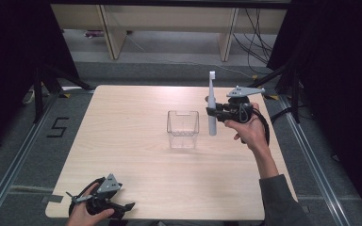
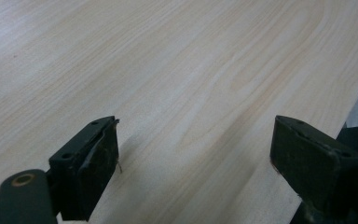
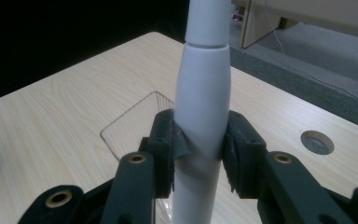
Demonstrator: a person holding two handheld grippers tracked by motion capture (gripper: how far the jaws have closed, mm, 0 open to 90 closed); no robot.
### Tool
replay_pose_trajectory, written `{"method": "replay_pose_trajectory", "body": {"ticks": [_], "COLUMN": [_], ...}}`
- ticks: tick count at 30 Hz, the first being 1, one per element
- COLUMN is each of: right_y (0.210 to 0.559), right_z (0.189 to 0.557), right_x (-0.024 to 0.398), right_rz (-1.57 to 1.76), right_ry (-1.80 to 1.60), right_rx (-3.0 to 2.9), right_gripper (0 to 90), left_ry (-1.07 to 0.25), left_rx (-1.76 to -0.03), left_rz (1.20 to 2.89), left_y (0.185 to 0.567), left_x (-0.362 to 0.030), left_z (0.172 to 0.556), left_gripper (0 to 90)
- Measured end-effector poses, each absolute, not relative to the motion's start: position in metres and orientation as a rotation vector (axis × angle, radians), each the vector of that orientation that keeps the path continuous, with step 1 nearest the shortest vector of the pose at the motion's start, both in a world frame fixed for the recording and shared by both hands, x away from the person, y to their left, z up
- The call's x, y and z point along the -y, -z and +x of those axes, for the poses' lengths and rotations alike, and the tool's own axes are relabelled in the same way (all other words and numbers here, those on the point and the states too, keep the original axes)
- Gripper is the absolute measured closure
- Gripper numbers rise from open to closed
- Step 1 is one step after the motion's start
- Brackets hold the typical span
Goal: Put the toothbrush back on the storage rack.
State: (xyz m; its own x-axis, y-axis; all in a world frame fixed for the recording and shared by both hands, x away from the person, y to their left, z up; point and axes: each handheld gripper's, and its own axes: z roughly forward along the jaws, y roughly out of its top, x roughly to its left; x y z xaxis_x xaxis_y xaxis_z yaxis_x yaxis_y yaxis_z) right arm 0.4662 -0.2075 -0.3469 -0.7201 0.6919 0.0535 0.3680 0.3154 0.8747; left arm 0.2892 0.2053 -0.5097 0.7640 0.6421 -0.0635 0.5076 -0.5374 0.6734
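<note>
Light wood covers the desk (image 1: 136, 155), and near its front edge the left hand-held gripper (image 1: 122, 207) rests wide open, holding nothing. Farther back, the right hand-held gripper (image 1: 210, 112) squeezes a white electric toothbrush (image 1: 212, 110), upright in the air just beside the clear box (image 1: 183, 129). Picking up looks done; putting it in the box is left.

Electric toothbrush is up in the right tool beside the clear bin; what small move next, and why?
Probably shift the right tool left until the electric toothbrush hangs over the clear plastic bin. It is clamped upright, brush head up, its lower end clear of the table and right of the bin's rim, so lowering now would miss.
</note>
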Motion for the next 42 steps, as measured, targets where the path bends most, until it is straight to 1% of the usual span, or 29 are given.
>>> {"method": "replay_pose_trajectory", "body": {"ticks": [11, 18, 32, 42], "right_y": [0.332, 0.328, 0.342, 0.357], "right_z": [0.475, 0.481, 0.497, 0.508], "right_x": [0.184, 0.167, 0.137, 0.126], "right_rz": [0.914, 0.878, 0.882, 0.910], "right_ry": [-1.380, -1.373, -1.338, -1.232], "right_rx": [-2.283, -2.308, -2.366, -2.415], "right_gripper": [67.1, 67.2, 67.1, 67.1], "left_ry": [-0.249, -0.248, -0.250, -0.251], "left_rx": [-0.853, -0.862, -0.862, -0.860], "left_rz": [2.259, 2.253, 2.240, 2.241], "left_y": [0.510, 0.509, 0.509, 0.508], "left_x": [-0.206, -0.206, -0.206, -0.206], "left_z": [0.289, 0.289, 0.288, 0.288], "left_gripper": [14.9, 15.0, 15.0, 14.9]}}
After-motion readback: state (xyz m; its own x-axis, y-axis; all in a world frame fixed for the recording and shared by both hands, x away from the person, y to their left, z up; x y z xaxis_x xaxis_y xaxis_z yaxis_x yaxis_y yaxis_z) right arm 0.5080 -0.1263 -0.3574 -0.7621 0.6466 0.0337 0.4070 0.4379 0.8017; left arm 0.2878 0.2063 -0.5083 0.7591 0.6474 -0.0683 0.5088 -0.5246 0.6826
